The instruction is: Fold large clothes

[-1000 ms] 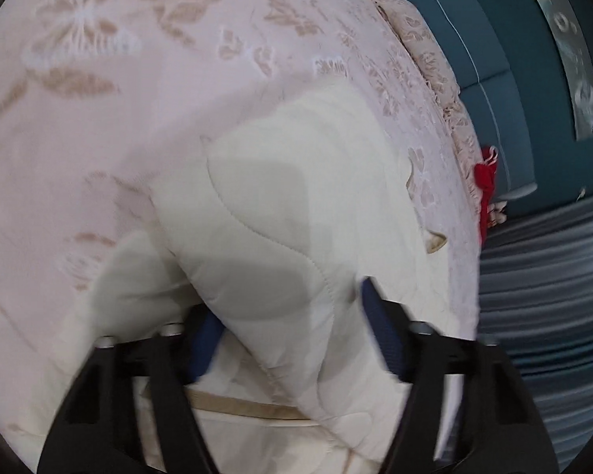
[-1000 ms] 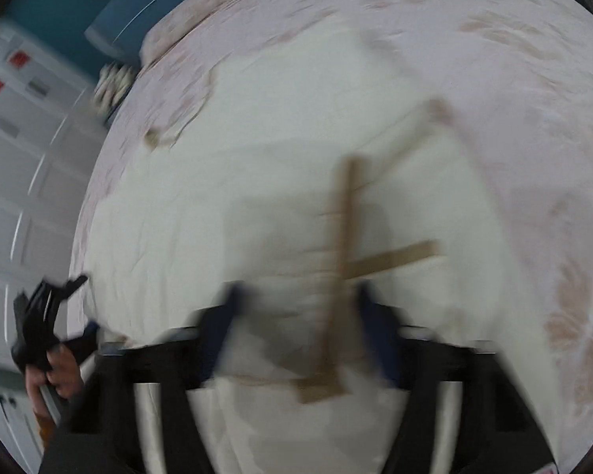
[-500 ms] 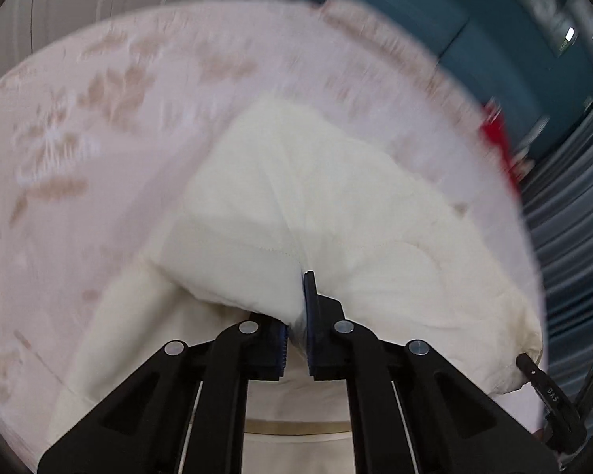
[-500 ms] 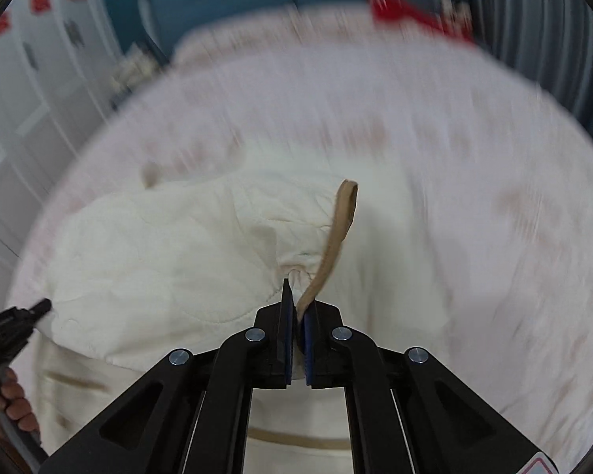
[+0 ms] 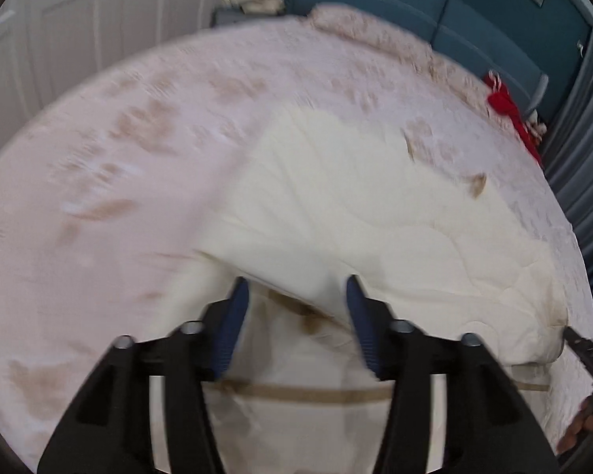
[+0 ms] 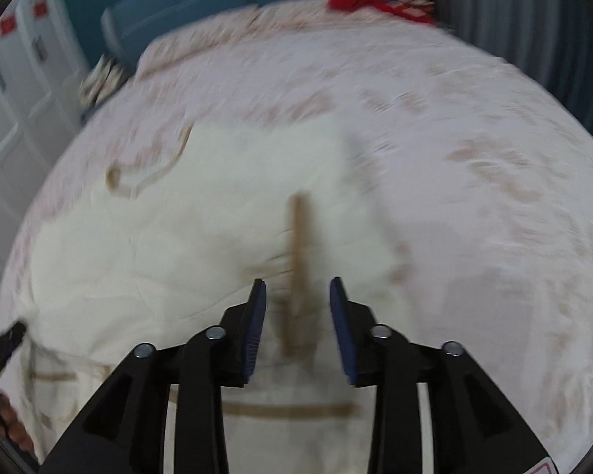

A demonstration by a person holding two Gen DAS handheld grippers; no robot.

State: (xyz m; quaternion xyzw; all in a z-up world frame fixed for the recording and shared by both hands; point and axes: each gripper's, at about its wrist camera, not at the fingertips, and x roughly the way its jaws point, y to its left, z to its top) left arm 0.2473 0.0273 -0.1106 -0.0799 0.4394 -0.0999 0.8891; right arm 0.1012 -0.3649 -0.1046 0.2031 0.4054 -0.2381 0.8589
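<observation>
Lying beyond both claws, cream quilted garment (image 5: 355, 213), tan strap (image 6: 298, 260) running away between right gripper's (image 6: 297, 288) just-opened jaws, left gripper (image 5: 296, 288) likewise just parted, gripping nothing, no legible writing.

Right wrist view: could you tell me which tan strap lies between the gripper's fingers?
The upright strap lies between the right gripper's jaws, which have just been opening; the looped strap lies far left, the crosswise strap nearer the camera.

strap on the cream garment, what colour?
Tan-brown strap on the cream quilted garment; clearest in the right wrist view, though blurred.
</observation>
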